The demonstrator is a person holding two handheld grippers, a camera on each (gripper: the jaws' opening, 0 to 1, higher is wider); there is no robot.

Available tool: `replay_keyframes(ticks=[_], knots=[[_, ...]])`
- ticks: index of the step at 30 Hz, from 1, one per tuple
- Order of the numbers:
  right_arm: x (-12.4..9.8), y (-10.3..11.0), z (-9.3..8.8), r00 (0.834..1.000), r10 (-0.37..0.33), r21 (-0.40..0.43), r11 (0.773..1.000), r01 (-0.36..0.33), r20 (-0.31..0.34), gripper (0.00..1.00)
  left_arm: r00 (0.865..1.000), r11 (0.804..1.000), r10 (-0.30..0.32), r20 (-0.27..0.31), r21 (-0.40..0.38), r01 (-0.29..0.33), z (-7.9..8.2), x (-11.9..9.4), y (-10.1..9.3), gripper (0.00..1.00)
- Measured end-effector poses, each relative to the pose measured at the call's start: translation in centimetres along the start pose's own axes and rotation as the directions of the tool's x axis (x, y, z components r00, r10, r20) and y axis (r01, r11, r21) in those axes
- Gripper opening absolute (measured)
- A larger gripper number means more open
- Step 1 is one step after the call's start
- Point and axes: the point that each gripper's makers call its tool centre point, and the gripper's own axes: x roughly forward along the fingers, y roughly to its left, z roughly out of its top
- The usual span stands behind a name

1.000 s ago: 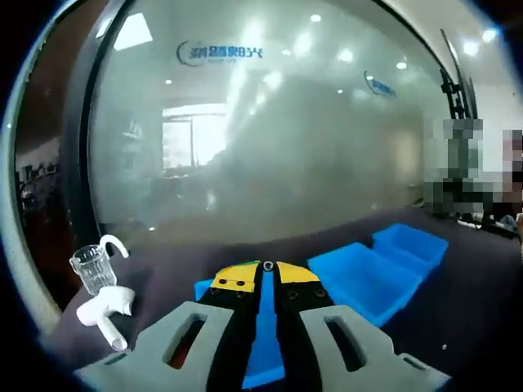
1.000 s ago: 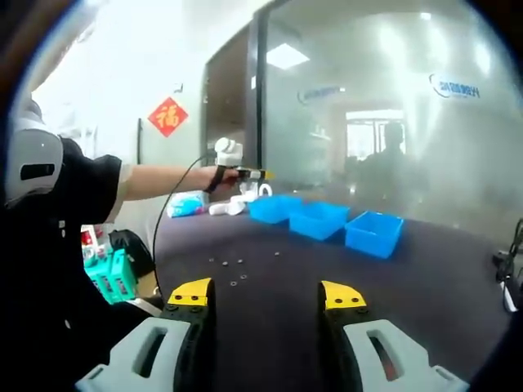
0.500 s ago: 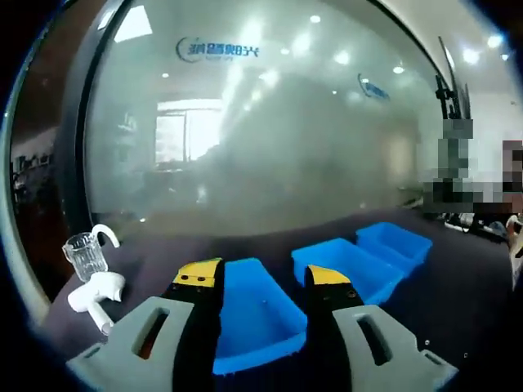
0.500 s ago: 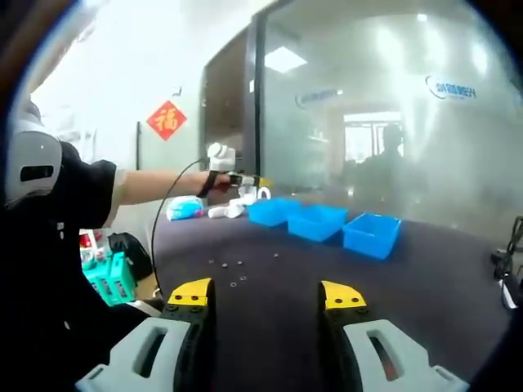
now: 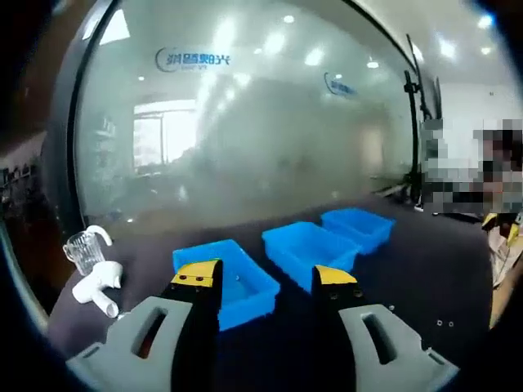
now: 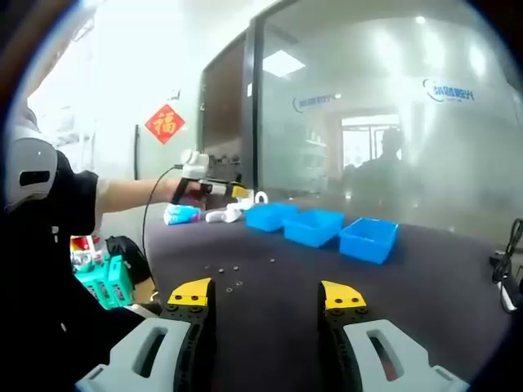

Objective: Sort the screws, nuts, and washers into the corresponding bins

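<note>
Blue plastic bins, three in a row on the dark bench (image 6: pixel 425 286), serve as the landmark: near bin (image 5: pixel 225 282), middle bin (image 5: pixel 309 251), far bin (image 5: pixel 356 227) as the left gripper view has them. Left tongs (image 5: pixel 266 279) stand wide and empty, just in front of the near bin and above the bench. Right tongs (image 6: pixel 265 295) also wide, holding nothing, well apart from the bins. The loose fasteners (image 6: pixel 227 272) lie scattered on the bench between the right tongs and the bins; too small to tell screw from nut from washer. A glass cup (image 5: pixel 83 252) and a white fitting (image 5: pixel 98 286) sit beside the near bin, on the side away from the middle one. Judgement: step in hand is reaching for the next piece. To do it well, come down level on one piece alone, pinch across its flat sides, and check its kind before choosing a bin.
</note>
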Motion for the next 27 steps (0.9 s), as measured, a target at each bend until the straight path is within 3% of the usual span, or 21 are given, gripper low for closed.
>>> replay_keyframes(ticks=[9, 13, 19, 23, 27], knots=[[-0.2, -0.7, 0.6, 1.0, -0.018, 0.004, 1.0, 0.018, 0.016, 0.46, 0.993, 0.998, -0.058, 0.105, -0.022, 0.061, -0.2, -5.9, -3.1, 0.4], [-0.1, -0.8, 0.9, 1.0, -0.02, 0.001, 1.0, 0.019, 0.019, 0.46, 0.981, 0.993, -0.114, 0.159, -0.01, 0.117, 0.0, -8.0, -4.4, 0.4], [0.2, -0.6, 1.1, 1.0, -0.019, 0.004, 1.0, 0.019, 0.025, 0.46, 0.97, 0.982, -0.19, 0.15, 0.008, 0.191, -1.4, -11.0, -7.0, 0.4], [0.4, -0.4, 1.1, 1.0, -0.012, -0.001, 1.0, 0.012, 0.017, 0.46, 0.966, 0.97, -0.242, 0.089, 0.027, 0.24, -2.6, -11.9, -8.3, 0.4], [0.6, -0.2, 0.9, 1.0, -0.005, -0.004, 1.0, 0.005, 0.009, 0.46, 0.962, 0.963, -0.269, 0.04, 0.029, 0.268, -2.7, -12.0, -8.6, 0.39]])
